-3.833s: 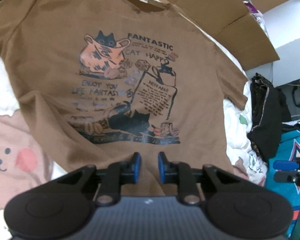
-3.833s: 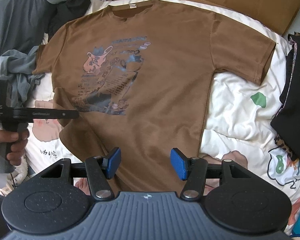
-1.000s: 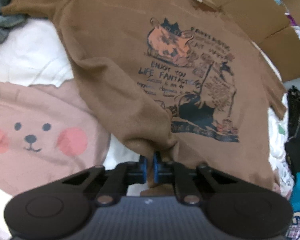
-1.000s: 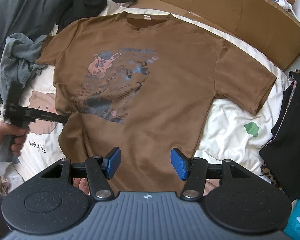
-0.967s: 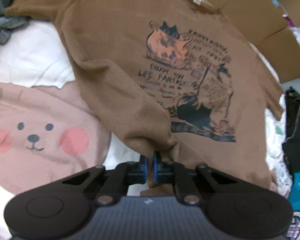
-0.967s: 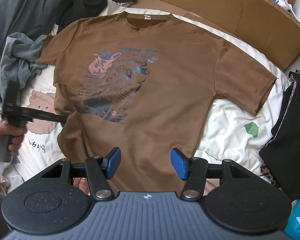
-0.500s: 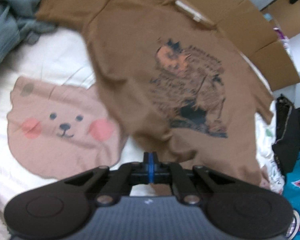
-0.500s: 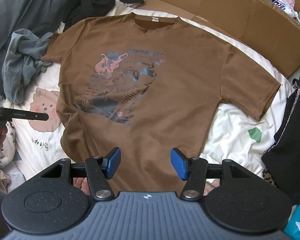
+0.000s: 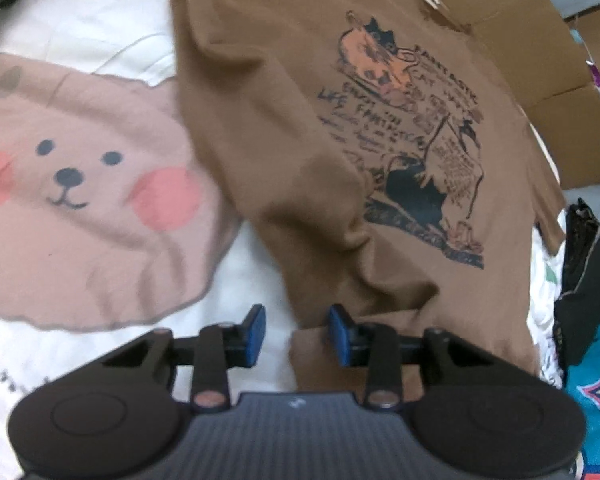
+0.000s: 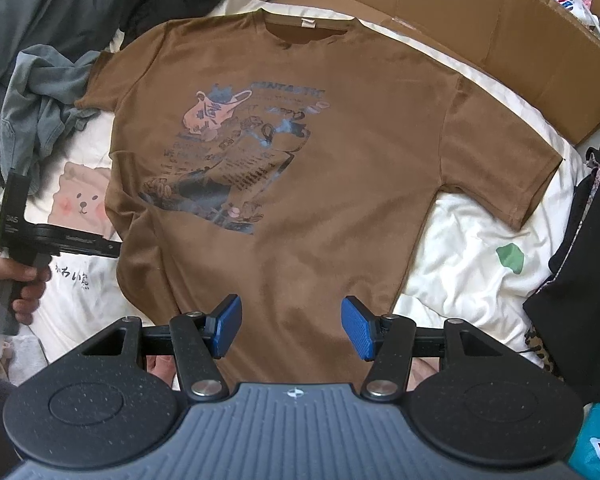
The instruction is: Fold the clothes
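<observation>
Left wrist view: my left gripper has its blue pads apart, holding nothing, with the lower left edge of the brown T-shirt lying just ahead of and partly between them. Right wrist view: my right gripper is also spread wide and empty, poised above the shirt's hem. The T-shirt lies face up and spread out on the white bedsheet, collar away from me, both sleeves out; its left side is rumpled.

Step in hand, as I judge it: laying the shirt out before the first fold; no fold is made yet. The next move calls for closing on the hem or a side edge with both grippers and carrying it evenly so the cloth does not bunch.

Writing: the chest print reads "FANTASTIC" and "LIFE FANTASTIC"; smaller lines are too blurred. The sheet carries a bear face. Cardboard lies beyond the collar. The neck tag is unreadable.
</observation>
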### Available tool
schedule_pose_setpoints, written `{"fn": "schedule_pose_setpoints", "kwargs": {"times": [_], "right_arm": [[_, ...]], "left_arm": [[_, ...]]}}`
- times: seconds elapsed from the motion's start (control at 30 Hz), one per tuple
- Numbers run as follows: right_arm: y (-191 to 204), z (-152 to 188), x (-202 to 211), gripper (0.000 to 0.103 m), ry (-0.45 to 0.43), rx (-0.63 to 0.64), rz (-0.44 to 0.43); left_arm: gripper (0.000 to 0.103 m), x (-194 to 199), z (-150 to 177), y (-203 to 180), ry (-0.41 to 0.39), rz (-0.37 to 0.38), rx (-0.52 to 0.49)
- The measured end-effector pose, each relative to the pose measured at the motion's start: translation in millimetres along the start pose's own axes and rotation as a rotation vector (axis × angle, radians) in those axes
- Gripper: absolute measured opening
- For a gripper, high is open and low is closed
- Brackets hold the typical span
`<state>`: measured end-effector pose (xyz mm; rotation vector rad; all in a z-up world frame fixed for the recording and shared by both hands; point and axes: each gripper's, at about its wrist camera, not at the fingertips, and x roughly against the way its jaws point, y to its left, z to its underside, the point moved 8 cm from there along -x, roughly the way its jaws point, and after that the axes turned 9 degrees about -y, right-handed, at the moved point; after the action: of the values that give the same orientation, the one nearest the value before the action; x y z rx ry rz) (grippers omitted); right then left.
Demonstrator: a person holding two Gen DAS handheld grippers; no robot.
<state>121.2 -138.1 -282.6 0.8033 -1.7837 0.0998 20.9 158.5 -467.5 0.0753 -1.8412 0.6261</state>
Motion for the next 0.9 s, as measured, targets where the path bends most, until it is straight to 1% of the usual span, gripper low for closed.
{"fn": "schedule_pose_setpoints", "kwargs": {"times": [0.07, 0.13, 0.2, 0.33, 0.47, 0.6, 0.7, 0.83, 0.87, 0.9], "right_arm": [[1.3, 0.5, -0.8, 0.062, 0.002, 0.005, -0.003], [1.8, 2.0, -2.4, 0.062, 0.009, 0.004, -0.004], [2.1, 4.0, -4.6, 0.062, 0.017, 0.005, -0.003], [3.3, 4.4, -6.0, 0.062, 0.027, -0.001, -0.008], [6.2, -2.3, -0.5, 0.062, 0.002, -0.017, -0.033], [7.3, -5.1, 1.5, 0.062, -0.007, -0.022, -0.041], [8.0, -5.1, 1.9, 0.062, -0.007, -0.018, -0.046], [7.1, -2.2, 2.3, 0.062, -0.004, -0.016, -0.045], [6.0, -1.4, 2.3, 0.062, -0.002, -0.018, -0.043], [5.0, -0.5, 2.4, 0.062, -0.001, -0.021, -0.041]], "left_arm": [[0.037, -3.7, -2.8, -5.2, -0.003, -0.007, -0.014], [0.035, -8.6, -5.1, -9.1, -0.004, -0.008, -0.017], [0.004, -13.6, -5.4, -12.7, 0.003, 0.012, -0.014], [0.003, -9.1, -6.0, -18.6, 0.03, -0.015, -0.065], [0.003, 13.8, -8.5, -20.8, 0.046, -0.019, -0.102], [0.002, 42.1, -11.8, -23.6, 0.034, 0.016, -0.141], [0.002, 57.4, -14.0, -22.7, 0.026, 0.008, -0.152], [0.002, 75.5, -17.0, -17.5, 0.001, -0.007, -0.137], [0.002, 79.5, -17.2, -15.4, -0.001, -0.018, -0.161], [0.002, 83.1, -17.8, -13.0, 0.011, -0.056, -0.28]]}}
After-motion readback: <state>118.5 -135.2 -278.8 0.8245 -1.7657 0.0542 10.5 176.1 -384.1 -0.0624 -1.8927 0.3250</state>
